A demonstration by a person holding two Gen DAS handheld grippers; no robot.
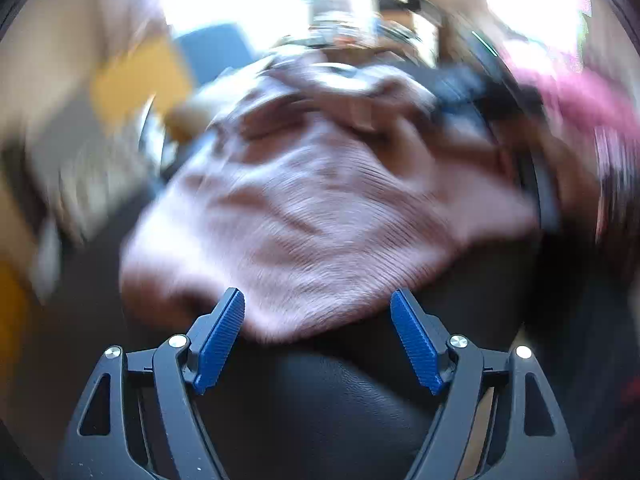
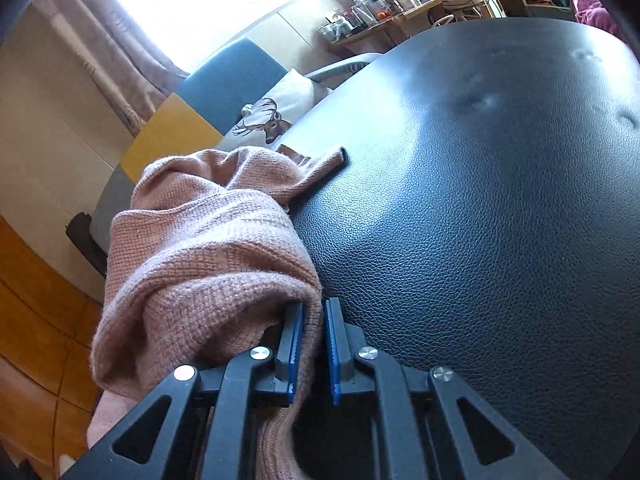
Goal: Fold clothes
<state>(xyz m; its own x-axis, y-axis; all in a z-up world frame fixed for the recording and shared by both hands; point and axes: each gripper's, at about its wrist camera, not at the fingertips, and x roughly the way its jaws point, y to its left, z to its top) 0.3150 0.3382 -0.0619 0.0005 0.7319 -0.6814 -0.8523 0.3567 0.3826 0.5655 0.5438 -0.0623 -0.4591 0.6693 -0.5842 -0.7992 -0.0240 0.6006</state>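
Observation:
A dusty-pink knitted sweater [image 1: 320, 200] lies bunched on a black leather surface [image 1: 332, 400]; the left wrist view is blurred. My left gripper [image 1: 318, 300] is open, its blue pads [image 1: 224, 332] spread at the sweater's near edge with nothing between them. In the right wrist view the same sweater [image 2: 208, 248] hangs in folds over the left edge of the black leather surface [image 2: 500, 220]. My right gripper [image 2: 312, 312] is shut on a fold of the knit, which runs down between the fingers.
A blue and yellow chair back [image 2: 224, 80] and a deer-print cushion [image 2: 276, 116] stand beyond the surface's left edge. A cluttered wooden table [image 2: 380, 16] is further back. Wooden floor [image 2: 36, 320] lies at the lower left. Something pink [image 1: 580, 96] is at the right.

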